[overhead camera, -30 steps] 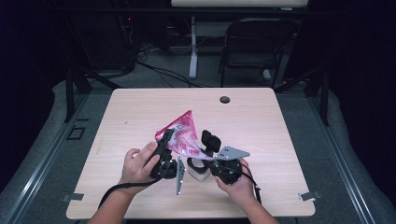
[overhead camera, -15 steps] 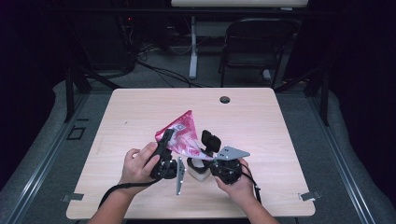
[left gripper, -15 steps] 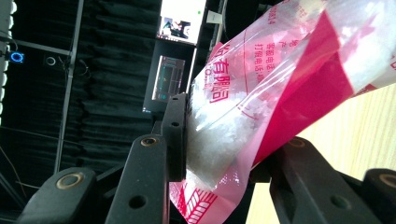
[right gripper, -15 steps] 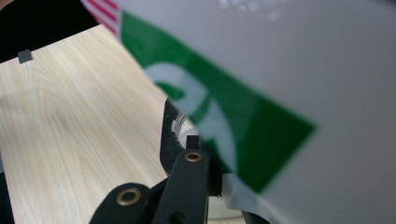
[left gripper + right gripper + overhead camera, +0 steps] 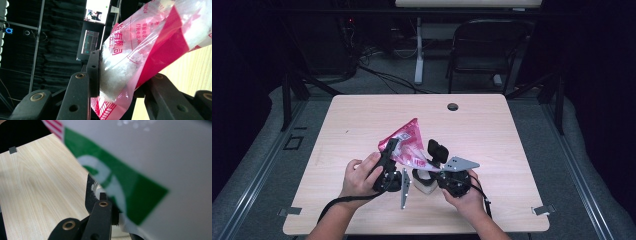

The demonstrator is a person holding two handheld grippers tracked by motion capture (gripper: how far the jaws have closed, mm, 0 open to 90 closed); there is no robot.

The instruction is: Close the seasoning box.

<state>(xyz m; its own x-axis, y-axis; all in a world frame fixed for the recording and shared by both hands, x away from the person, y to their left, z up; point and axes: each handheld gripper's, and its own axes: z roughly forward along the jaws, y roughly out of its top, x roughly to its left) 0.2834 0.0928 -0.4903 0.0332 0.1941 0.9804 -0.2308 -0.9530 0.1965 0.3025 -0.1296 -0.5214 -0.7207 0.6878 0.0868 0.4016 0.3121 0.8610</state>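
A pink-red plastic bag (image 5: 408,142) with white granules inside is held up over the table's near middle. My left gripper (image 5: 391,148) is shut on the bag's lower left part. In the left gripper view the bag (image 5: 150,45) is pinched between both jaws of the left gripper (image 5: 120,83), with red print on it. Just right of the bag stands a white cup (image 5: 423,181) with a green mark. My right gripper (image 5: 432,167) is shut on its rim. Seen close in the right gripper view, the cup (image 5: 162,170) hides one jaw of the right gripper (image 5: 111,213).
The wooden table (image 5: 362,120) has a black round grommet (image 5: 453,106) near its far edge. A dark chair (image 5: 487,50) and cables stand on the floor beyond. Both hands sit close together near the front edge.
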